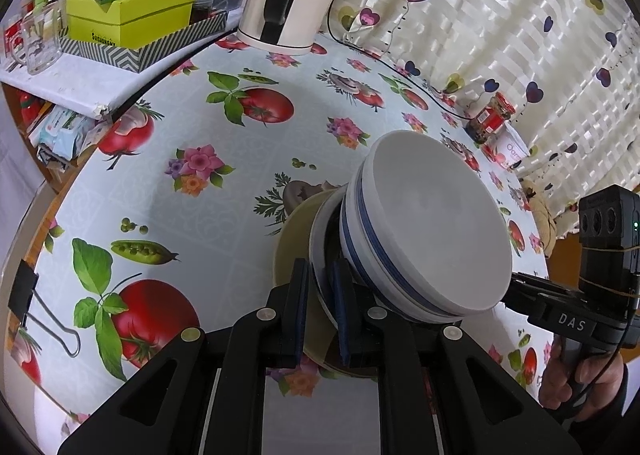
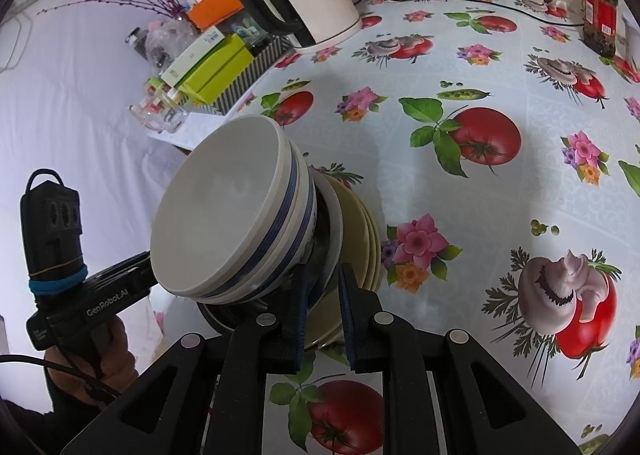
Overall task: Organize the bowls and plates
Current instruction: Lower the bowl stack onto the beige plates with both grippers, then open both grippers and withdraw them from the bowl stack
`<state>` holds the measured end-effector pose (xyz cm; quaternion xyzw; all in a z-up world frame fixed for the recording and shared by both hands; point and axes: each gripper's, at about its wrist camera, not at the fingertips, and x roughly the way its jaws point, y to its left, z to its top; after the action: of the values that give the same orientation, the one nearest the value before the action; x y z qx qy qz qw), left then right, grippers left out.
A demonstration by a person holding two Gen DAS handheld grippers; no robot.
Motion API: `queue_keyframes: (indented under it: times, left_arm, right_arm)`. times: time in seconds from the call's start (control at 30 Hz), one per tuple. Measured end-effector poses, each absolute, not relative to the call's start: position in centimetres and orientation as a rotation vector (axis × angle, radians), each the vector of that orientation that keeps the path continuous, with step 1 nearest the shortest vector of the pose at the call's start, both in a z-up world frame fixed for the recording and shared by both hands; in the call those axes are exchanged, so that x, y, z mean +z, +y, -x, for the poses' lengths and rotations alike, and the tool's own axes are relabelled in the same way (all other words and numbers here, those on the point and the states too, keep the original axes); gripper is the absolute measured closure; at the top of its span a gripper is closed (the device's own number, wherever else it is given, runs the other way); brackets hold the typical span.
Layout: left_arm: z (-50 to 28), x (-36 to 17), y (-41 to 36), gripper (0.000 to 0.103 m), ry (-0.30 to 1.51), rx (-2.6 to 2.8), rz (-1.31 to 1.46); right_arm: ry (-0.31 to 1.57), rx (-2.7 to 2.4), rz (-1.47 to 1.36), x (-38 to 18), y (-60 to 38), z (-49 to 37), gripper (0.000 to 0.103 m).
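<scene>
A stack of beige plates (image 1: 294, 239) with white, blue-striped bowls (image 1: 432, 231) on top is held tilted above the patterned tablecloth. My left gripper (image 1: 320, 287) is shut on the stack's near rim, its fingers clamping the plate edges. The right gripper's body (image 1: 568, 319) shows at the right of the left wrist view. In the right wrist view, my right gripper (image 2: 324, 287) is shut on the opposite rim of the same plates (image 2: 360, 239), with the bowls (image 2: 228, 215) leaning left. The left gripper's body (image 2: 100, 307) shows at the left of that view.
A white electric kettle (image 1: 288, 11) stands at the table's back, its cord running right. Green boxes in a striped tray (image 1: 136, 23) and glass mugs (image 1: 36, 39) sit on a side shelf. A red-lidded jar (image 1: 490, 117) stands near the curtain. A binder clip (image 1: 36, 303) grips the table's edge.
</scene>
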<state>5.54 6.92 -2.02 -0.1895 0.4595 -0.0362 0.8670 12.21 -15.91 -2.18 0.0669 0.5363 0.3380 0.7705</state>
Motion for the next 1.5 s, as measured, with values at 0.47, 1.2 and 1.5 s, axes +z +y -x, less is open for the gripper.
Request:
queue_keyframes:
  times: [0.47, 1.2, 1.5]
  left_arm:
    - [-5.1, -1.9, 7.2, 0.09, 0.953, -0.077, 0.406]
    - [-1.8, 0.3, 5.7, 0.09, 0.923, -0.039, 0.345]
    - [-0.5, 0.9, 4.5, 0.09, 0.918, -0.019, 0.307]
  right_arm:
    - [1.156, 0.728, -0.14, -1.8, -16.3, -11.6, 0.082]
    - [1.085, 0.724, -0.055, 0.8, -16.5, -8.6, 0.055]
    - [1.027, 0.723, 0.053, 2.2, -15.6, -6.4, 0.047]
